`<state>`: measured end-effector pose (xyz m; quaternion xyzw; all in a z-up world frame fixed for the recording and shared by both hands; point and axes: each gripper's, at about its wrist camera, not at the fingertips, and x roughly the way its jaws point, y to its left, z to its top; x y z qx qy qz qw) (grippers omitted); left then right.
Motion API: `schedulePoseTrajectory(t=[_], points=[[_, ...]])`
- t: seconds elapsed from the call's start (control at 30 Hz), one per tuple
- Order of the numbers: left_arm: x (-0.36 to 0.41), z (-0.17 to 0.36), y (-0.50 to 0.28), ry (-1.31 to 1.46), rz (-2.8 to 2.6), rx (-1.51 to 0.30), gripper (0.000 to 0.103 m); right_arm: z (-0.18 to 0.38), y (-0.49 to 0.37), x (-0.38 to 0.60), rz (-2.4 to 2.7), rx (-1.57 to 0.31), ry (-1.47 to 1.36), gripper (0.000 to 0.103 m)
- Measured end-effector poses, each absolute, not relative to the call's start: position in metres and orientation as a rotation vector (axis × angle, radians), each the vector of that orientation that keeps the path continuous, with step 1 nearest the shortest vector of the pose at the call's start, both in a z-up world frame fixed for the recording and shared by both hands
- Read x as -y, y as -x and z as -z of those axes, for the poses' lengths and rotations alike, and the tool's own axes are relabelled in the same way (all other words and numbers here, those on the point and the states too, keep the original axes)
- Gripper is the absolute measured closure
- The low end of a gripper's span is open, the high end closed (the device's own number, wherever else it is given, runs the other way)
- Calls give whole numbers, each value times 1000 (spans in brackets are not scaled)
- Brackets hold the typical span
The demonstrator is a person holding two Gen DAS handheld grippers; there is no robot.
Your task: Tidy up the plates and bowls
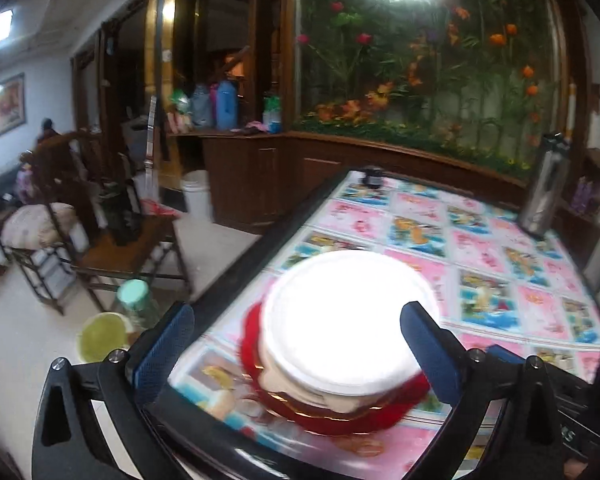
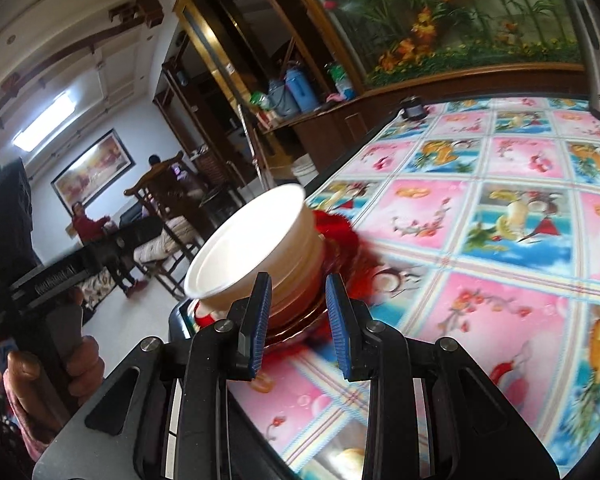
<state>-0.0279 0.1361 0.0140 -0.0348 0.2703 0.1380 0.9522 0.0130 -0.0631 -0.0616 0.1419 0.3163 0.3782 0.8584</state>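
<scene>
A stack of white bowls (image 1: 340,320) sits on red plates (image 1: 364,416) near the corner of the table (image 1: 500,240). My left gripper (image 1: 296,344) is open, with its blue pads on either side of the stack just above it, holding nothing. In the right wrist view the same white bowls (image 2: 252,248) stand on the red plates (image 2: 340,240) at the table's near left edge. My right gripper (image 2: 296,320) is open and empty, its fingers just short of the stack's base. The left gripper's handle and a hand show at the left (image 2: 52,320).
A steel kettle (image 1: 544,192) stands at the table's far right, also in the right wrist view (image 2: 596,60). A small dark object (image 1: 372,178) sits at the far table edge. Wooden chairs (image 1: 112,240) and a jar and a green-lidded tub (image 1: 100,336) are off the left side.
</scene>
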Motion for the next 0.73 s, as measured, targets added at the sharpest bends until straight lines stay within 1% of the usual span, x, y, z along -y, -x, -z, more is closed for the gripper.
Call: schedulePoseTrajectory(t=[0.4, 0.73], points=[[-147, -6, 28, 83, -330, -570, 0, 50, -12, 27, -856, -660, -236, 75], [-154, -5, 28, 102, -333, -570, 0, 47, -17, 19, -824, -675, -259, 75]])
